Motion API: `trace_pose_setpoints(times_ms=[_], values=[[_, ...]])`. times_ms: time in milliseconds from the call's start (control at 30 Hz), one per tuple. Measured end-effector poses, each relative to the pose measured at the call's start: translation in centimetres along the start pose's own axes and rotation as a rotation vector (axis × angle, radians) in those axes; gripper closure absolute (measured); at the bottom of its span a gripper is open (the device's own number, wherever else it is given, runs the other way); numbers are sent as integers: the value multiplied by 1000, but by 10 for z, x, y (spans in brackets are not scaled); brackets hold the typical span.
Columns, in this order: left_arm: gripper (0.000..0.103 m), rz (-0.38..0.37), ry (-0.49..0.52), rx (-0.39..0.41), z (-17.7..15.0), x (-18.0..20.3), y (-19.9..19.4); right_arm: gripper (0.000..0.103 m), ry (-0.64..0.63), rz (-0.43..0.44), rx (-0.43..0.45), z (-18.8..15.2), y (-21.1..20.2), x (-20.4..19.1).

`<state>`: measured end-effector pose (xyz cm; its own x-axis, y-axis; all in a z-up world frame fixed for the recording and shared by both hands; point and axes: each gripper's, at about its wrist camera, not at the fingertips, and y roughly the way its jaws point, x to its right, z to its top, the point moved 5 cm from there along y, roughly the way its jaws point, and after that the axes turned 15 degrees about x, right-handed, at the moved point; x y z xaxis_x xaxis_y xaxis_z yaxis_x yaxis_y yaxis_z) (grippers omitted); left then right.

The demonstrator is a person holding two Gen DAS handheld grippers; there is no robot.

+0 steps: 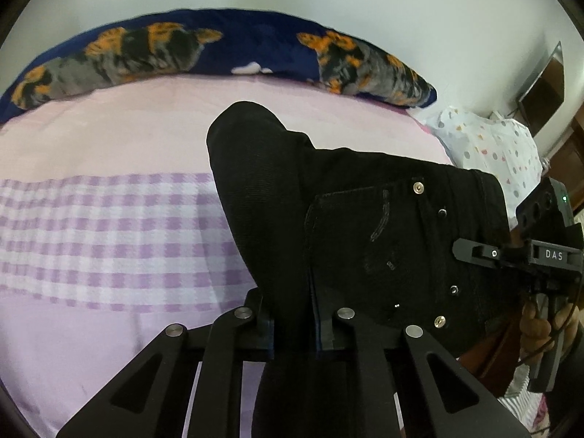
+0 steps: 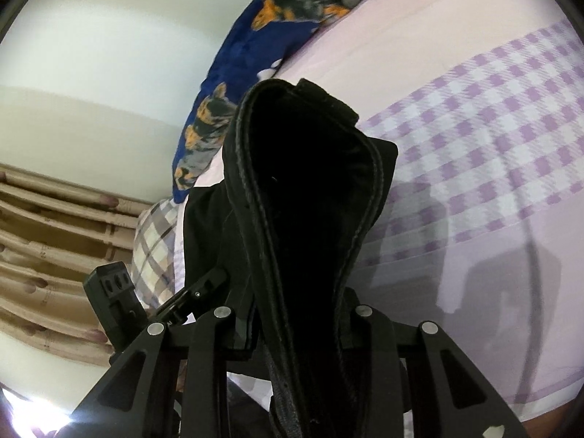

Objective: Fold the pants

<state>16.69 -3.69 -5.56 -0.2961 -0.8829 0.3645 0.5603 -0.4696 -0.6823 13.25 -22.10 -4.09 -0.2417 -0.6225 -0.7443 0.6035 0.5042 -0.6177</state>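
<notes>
The black pants (image 1: pixel 365 219) hang lifted above the pink bed, their waist with metal rivets and a pocket facing the left wrist view. My left gripper (image 1: pixel 294 332) is shut on a fold of the pants' fabric. My right gripper (image 2: pixel 297 325) is shut on the stitched waistband edge of the pants (image 2: pixel 310 182), which rises up in front of its camera. The right gripper also shows at the right edge of the left wrist view (image 1: pixel 474 252), pinching the waist. The pant legs below are hidden.
The bed (image 1: pixel 109 138) has a pink sheet with a purple checked band (image 1: pixel 109 237). A blue blanket with orange and grey dogs (image 1: pixel 219 51) lies along the far edge. A dotted white pillow (image 1: pixel 485 146) lies right. Curtains (image 2: pixel 54 237) hang beyond.
</notes>
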Motion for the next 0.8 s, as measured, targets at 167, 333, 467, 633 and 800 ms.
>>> trace_pose_setpoints(times_ms=[167,333,467,633,800], values=[[89,36,-14,36,5,-22,-24,75,-27,35,-20,-8,16,-24],[89,68,-18,65,11,-44,-46,75,-45,71,-37,-15,38,-46],[89,94,-24,90,18,-62,-59,75,-53,95,-51,-19,53,-60],[89,122,-40,111,27,-84,-64,75,-62,108,-66,-19,70,-78],[89,136,-52,124,37,-102,-63,75,-78,117,-77,-14,83,-91]])
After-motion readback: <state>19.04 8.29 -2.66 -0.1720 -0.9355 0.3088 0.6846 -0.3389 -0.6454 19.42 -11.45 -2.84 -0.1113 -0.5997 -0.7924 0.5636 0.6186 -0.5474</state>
